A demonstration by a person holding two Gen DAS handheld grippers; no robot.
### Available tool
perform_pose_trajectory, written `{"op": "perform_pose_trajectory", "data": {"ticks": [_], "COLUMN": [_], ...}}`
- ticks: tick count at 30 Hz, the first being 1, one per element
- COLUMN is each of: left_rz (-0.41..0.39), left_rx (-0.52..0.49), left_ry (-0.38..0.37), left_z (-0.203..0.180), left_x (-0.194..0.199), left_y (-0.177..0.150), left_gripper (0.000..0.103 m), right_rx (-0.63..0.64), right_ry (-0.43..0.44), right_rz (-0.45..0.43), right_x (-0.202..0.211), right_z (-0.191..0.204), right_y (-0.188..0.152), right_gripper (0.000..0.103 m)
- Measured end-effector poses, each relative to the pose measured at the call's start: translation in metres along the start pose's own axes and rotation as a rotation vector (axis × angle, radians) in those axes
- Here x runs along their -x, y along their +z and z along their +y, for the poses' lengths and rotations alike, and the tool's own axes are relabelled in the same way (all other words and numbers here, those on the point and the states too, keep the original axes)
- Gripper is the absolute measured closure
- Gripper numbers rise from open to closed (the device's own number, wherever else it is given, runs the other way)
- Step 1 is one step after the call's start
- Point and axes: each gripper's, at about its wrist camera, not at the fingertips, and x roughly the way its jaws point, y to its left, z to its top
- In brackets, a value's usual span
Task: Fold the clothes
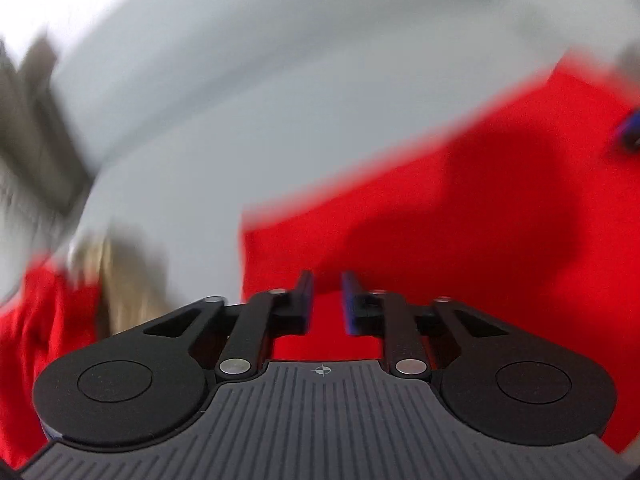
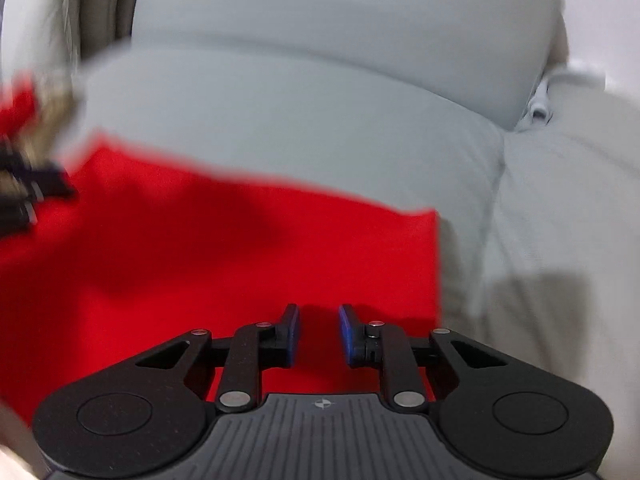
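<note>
On the grey sofa (image 2: 304, 120) lies the red cloth (image 2: 224, 256), flat on its seat. Above the cloth, the left gripper (image 1: 326, 280) and right gripper (image 2: 319, 314) both hang spread, holding nothing.

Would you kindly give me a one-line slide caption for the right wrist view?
Open right gripper poised over a red garment spread on a pale grey sofa cushion.
</note>
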Motion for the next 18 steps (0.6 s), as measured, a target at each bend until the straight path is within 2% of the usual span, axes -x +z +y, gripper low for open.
{"op": "perform_pose_trajectory", "data": {"ticks": [1,3,6,8,9,11,12,13,15,18], "left_rz": [0.001,0.041,0.055,0.020,-0.006,-0.041,-0.055,-0.060,-0.047,0.016], "left_rx": [0.061,0.118,0.183,0.201,0.194,0.164,0.139,0.117,0.030,0.033], "left_ry": [-0.015,0.026,0.006,-0.048,-0.081,-0.143,-0.175,-0.184,-0.155,-0.136], "left_z": [0.012,0.033,0.052,0.050,0.042,0.021,0.010,0.004,-0.019,-0.019], "left_x": [0.003,0.011,0.030,0.046,0.057,0.074,0.078,0.078,0.076,0.067], "left_y": [-0.005,-0.013,-0.023,-0.028,-0.031,-0.036,-0.037,-0.036,-0.045,-0.059], "left_gripper": [0.085,0.081,0.084,0.084,0.084,0.082,0.078,0.078,0.078,0.078], "right_rx": [-0.044,-0.130,-0.220,-0.240,-0.251,-0.244,-0.225,-0.201,-0.165,-0.156], "right_ry": [-0.020,-0.037,-0.063,-0.026,0.019,0.099,0.130,0.167,0.202,0.194], "right_rz": [0.009,0.029,0.020,-0.025,-0.046,-0.063,-0.063,-0.062,-0.051,0.032], "right_x": [0.005,0.018,0.044,0.059,0.066,0.074,0.075,0.076,0.076,0.067], "right_z": [-0.013,-0.035,-0.048,-0.037,-0.024,0.004,0.021,0.042,0.067,0.080], "right_y": [-0.009,-0.021,-0.027,-0.025,-0.025,-0.024,-0.025,-0.026,-0.031,-0.048], "right_gripper": [0.083,0.080,0.077,0.076,0.076,0.076,0.076,0.077,0.078,0.079]}}
